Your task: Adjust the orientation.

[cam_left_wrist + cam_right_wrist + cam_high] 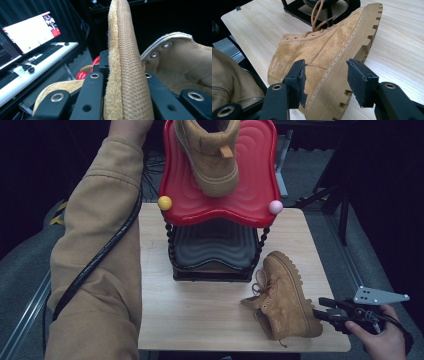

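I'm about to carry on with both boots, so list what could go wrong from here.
1. The left gripper pinches only the thin collar of the boot on the red shelf; it could slip.
2. The right gripper is open, straddling the heel of the tipped boot on the table; closing may push it.

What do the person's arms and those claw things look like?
The left arm wears a tan sleeve with a thick black cable running along it. The right claw is black with a grey three-cornered plate on top. Each claw has two black jaws with round metal rivets and jagged pads.
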Demonstrator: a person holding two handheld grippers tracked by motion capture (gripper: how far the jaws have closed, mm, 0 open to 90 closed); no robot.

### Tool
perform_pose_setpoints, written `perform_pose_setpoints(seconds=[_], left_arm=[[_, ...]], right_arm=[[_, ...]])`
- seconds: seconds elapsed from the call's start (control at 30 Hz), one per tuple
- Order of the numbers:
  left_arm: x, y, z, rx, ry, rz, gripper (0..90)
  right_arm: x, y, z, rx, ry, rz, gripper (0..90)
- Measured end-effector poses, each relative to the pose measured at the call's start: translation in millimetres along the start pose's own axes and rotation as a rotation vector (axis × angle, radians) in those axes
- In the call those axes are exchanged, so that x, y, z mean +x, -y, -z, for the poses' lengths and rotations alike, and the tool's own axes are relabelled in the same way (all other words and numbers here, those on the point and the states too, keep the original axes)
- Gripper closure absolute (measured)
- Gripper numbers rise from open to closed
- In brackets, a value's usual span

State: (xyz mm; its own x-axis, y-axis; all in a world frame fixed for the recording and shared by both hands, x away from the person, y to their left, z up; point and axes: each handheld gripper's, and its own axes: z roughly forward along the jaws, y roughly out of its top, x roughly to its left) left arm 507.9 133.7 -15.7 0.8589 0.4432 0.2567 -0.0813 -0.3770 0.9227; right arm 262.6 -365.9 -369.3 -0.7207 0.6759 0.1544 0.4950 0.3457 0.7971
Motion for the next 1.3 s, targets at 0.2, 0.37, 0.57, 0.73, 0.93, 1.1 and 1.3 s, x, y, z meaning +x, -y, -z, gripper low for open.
perform_pose_setpoints(seconds=[0.2, 0.37, 0.57, 0.73, 0.93, 1.1, 1.3], left_arm=[[-2.8, 9.9, -2.1, 0.017, 0.033, 0.009, 81.2], [-4.9, 13.1, 0.6, 0.038, 0.034, 0.014, 80.7], [-10.8, 12.8, -0.2, 0.059, 0.031, 0.003, 78.9], [-19.8, 14.6, -2.0, 0.063, 0.034, 0.031, 62.1], [-28.6, 14.3, 1.2, 0.024, 0.011, 0.044, 42.7], [-45.0, 6.5, 18.7, -0.013, -0.031, 0.006, 37.4], [-64.5, -1.3, 41.2, -0.066, -0.036, 0.000, 35.9]], right_arm=[[0.6, 0.4, 0.9, -0.001, 0.002, -0.001, 49.6], [2.1, -0.4, -0.1, 0.001, 0.000, 0.005, 49.6], [3.5, -1.9, -1.4, 0.002, -0.002, 0.010, 49.5], [4.4, -2.6, -0.2, -0.001, -0.002, 0.014, 49.5], [5.3, -3.8, -1.0, -0.002, -0.005, 0.020, 49.4], [6.3, -5.6, -4.3, 0.003, -0.005, 0.024, 49.1], [7.8, -6.6, -6.4, 0.006, -0.008, 0.029, 49.0]])
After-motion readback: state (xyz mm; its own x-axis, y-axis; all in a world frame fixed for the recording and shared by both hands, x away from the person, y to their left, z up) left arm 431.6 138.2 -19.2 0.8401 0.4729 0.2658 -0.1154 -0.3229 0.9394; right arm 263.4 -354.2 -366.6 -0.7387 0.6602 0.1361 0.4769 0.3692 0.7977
